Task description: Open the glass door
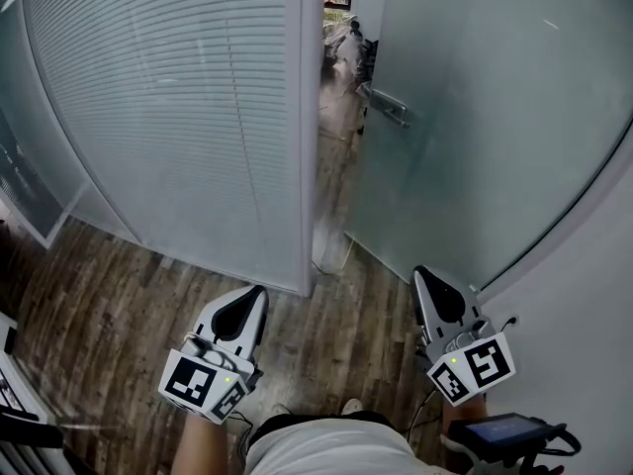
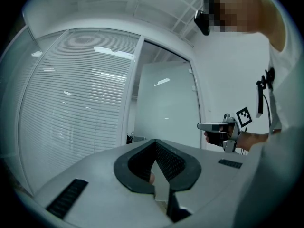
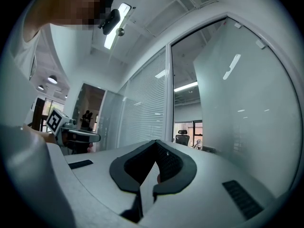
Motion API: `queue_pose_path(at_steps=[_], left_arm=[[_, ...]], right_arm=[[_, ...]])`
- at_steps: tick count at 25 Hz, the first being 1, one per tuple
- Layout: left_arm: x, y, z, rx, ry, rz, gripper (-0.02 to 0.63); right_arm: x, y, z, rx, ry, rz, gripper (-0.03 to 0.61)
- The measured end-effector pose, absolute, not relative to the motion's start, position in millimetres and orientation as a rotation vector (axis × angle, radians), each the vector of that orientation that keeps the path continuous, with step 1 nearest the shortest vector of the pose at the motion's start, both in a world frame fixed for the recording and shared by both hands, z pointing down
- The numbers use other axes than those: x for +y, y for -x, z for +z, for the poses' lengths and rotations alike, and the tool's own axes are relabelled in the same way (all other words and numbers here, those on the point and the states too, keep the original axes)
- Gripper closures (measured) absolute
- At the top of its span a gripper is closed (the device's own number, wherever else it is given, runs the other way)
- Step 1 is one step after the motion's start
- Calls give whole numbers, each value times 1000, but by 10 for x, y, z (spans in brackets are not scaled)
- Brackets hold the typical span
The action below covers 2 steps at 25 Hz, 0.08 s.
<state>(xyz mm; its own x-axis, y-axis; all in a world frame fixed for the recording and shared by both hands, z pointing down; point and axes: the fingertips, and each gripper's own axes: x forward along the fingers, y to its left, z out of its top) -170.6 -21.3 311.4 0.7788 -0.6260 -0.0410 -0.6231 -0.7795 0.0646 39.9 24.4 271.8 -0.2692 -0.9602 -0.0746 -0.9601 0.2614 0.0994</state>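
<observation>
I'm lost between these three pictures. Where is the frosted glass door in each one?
Head view: the glass door fills the upper right.
Left gripper view: the door stands at centre.
Right gripper view: the door fills the right side.
Shared landmark: the slatted blinds, left of the doorway in every view.

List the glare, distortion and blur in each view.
Head view: soft reflections streak the frosted glass door; edges bow. Left gripper view: heavy fisheye, dark corners, light glare on the blinds. Right gripper view: same fisheye, ceiling light blown out.
</observation>
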Motion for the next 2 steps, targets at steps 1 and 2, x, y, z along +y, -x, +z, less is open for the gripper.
queue_pose_path(at_steps=[1,2], left_arm=[[-233,1682,3083,-1021,-2918,-95,614],[-255,1657,3050,-1017,-2918,-97,615]], right_arm=[[220,-421,2685,-2491,-1901,-195,577],[194,-446,2650,-2488,-1902,-195,577]])
